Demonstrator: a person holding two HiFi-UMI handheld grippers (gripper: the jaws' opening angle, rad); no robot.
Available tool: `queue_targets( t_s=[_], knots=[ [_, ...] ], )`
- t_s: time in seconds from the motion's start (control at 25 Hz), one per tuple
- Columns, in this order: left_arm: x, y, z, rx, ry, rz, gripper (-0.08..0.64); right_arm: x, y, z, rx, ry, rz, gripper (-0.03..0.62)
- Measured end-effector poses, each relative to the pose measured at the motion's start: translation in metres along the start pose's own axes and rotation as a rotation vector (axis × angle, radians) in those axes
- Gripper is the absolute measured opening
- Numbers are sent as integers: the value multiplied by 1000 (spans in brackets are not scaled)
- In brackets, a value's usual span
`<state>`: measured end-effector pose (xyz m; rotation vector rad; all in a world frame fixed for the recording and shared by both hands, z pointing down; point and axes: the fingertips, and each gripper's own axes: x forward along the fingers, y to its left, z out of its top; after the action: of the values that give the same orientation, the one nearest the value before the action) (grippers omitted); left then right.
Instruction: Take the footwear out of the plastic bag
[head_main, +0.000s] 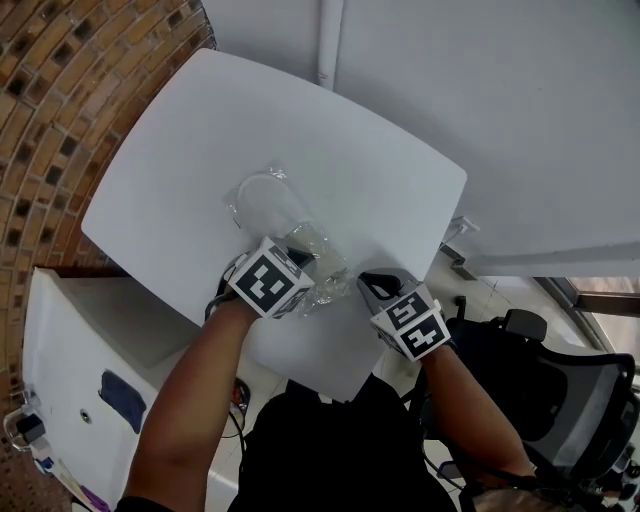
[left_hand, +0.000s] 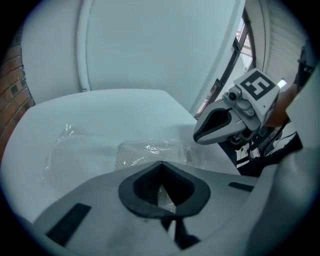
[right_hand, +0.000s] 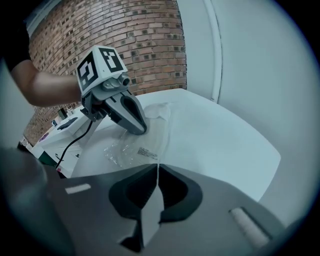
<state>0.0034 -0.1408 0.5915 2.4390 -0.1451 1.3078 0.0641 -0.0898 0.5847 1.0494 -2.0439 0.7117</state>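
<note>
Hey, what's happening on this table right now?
A person holds a gripper in each hand over a white table. The left gripper, jaws closed, rests its tip on a clear plastic bag with the white footwear inside. The right gripper, also closed, sits just beside the bag. Nothing is out yet.

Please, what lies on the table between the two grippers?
The crumpled end of the clear plastic bag lies between the left gripper and the right gripper, on the white table; the head view shows it.

Quick count: two hand-held grippers, meaning left hand-held gripper (head_main: 300, 258) plus right hand-held gripper (head_main: 372, 284), one clear plastic bag (head_main: 330, 266), one white desk (head_main: 180, 180), one black office chair (head_main: 560, 390).
</note>
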Motion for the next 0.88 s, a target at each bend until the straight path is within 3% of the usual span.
queue_targets(
  t_s=[0.28, 0.56, 0.88],
  knots=[
    [2, -1, -2, 15, 5, 8, 6, -9, 16, 4, -79, -26, 11, 2],
    [0, -1, -4, 6, -10, 6, 6, -27, 43, 4, -301, -45, 69, 2],
    [1, -2, -2, 7, -10, -22, 6, -32, 55, -25, -583, -17, 149, 2]
  ],
)
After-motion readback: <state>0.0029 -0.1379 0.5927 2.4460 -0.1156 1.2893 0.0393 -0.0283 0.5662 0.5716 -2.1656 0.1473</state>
